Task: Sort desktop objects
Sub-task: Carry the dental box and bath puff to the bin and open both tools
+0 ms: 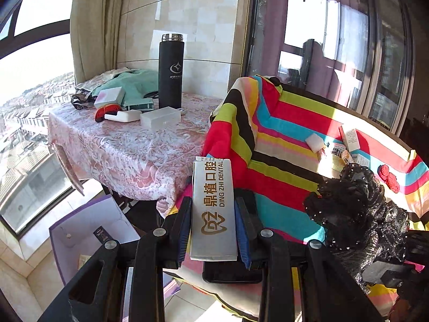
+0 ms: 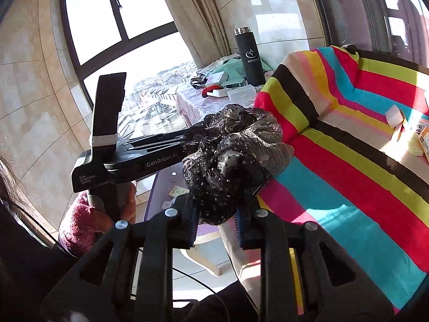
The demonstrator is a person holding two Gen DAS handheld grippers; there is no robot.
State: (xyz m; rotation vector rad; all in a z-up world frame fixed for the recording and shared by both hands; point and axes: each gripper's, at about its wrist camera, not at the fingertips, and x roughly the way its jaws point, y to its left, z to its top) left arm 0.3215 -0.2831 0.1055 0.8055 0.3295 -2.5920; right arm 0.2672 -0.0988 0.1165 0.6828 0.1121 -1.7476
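**Both grippers loaded, purple bin below left**

Far left, low: open purple-walled cardboard bin [image 1: 88,230] on the floor, below the edge of the small table with pink patterned cloth [image 1: 128,145]. On that table, well apart from both tools: black steel-capped thermos [image 1: 170,72], clear plastic box [image 1: 160,118], white sponge-like block [image 1: 109,96], teal cloth [image 1: 134,80].

Centre: left gripper [image 1: 213,209] clamped on flat silver pouch printed "DING ZHI DENTAL" [image 1: 213,209]. Blue pads pressing both long edges; pouch long axis in line with the fingers, sticking out past the tips, upright, not sagging. Held over the gap between pink table and the table with bright striped cloth [image 1: 289,123].

Right: right gripper [image 2: 216,220] closed on black sequinned mesh scrunchie [image 2: 233,155]; fabric bunched and bulging above the jaws, pinched at its lower edge only. Sits just right of the left tool, near the striped table's edge.

Further right on the striped cloth: white foam square [image 1: 315,141], small printed cartons [image 1: 351,139], red knitted piece [image 1: 388,178] — not yet collected.

Key relation: bin lies down and left of both tools, left gripper nearer. Likely next: lower pouch end-first along its long axis into the bin. Scrunchie grip looks shallow; could slip if swung.
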